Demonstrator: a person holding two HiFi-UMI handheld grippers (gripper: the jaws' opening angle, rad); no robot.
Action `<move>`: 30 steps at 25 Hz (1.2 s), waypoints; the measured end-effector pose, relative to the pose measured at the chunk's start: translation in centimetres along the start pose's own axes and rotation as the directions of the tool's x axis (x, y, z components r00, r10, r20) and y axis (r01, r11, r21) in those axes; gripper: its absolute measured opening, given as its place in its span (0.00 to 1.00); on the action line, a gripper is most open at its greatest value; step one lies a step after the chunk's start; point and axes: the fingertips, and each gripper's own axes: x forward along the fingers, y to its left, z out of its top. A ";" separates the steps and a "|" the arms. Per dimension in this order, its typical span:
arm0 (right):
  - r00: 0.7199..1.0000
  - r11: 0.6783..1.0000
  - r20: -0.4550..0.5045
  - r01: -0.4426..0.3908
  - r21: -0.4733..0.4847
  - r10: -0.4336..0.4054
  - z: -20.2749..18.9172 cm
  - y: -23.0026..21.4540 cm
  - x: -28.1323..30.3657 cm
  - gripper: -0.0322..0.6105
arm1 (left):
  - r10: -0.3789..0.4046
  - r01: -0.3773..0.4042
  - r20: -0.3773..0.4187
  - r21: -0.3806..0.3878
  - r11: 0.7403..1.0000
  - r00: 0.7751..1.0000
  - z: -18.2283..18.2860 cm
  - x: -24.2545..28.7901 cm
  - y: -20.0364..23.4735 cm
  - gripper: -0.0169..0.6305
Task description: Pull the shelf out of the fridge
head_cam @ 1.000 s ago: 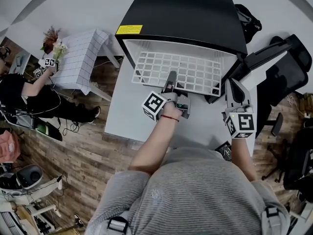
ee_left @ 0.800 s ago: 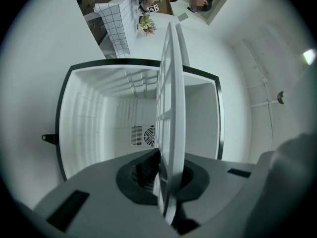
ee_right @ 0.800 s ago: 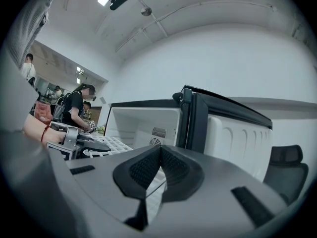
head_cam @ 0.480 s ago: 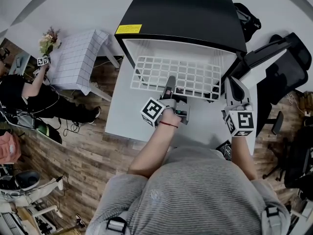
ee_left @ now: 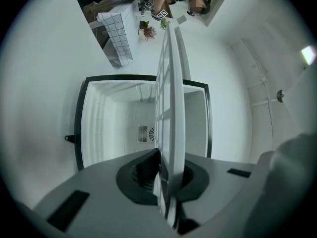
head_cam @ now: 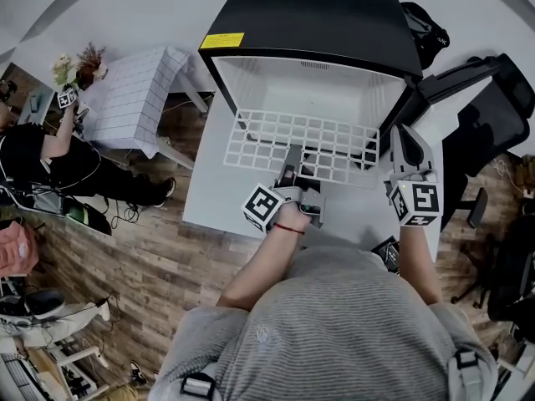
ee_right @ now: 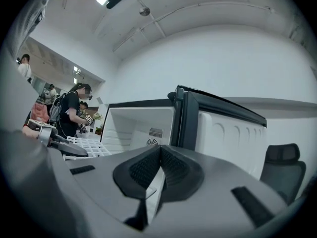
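1. Sliding toward the person, the white wire shelf (head_cam: 334, 144) has come a good way out of the black mini fridge (head_cam: 318, 15) over the last second. Earlier most of its grid lay inside the cabinet; now the white interior stands bare and only the shelf's rear edge sits at the fridge's mouth.
2. The left gripper (ee_left: 168, 167) does the pulling. Its jaws are pinched almost fully together on the shelf's front rail, which runs edge-on straight up between them in the left gripper view. The grip has not slackened during the pull.
3. The right gripper (head_cam: 403, 136) has stayed put beside the open fridge door (head_cam: 451, 86). Its jaws are closed and grip nothing.
4. Most of the shelf now hangs over the white table (head_cam: 209, 190) in front of the fridge, held only at the front rail.
5. To my eye the task is nearly done: a little more pull should free the rear edge, and then the back of the shelf may drop.
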 end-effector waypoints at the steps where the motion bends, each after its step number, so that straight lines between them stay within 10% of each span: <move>1: 1.000 1.000 -0.001 0.002 -0.004 -0.002 0.0 -0.1 0.0 0.07 | -0.005 0.005 0.002 0.000 1.000 1.000 0.1 -0.1 -0.2 0.06; 30: 0.947 0.943 0.092 -0.317 0.103 0.308 3.8 14.8 -7.5 0.07 | -0.058 0.060 0.117 -0.013 0.998 0.991 4.5 -5.0 -4.4 0.06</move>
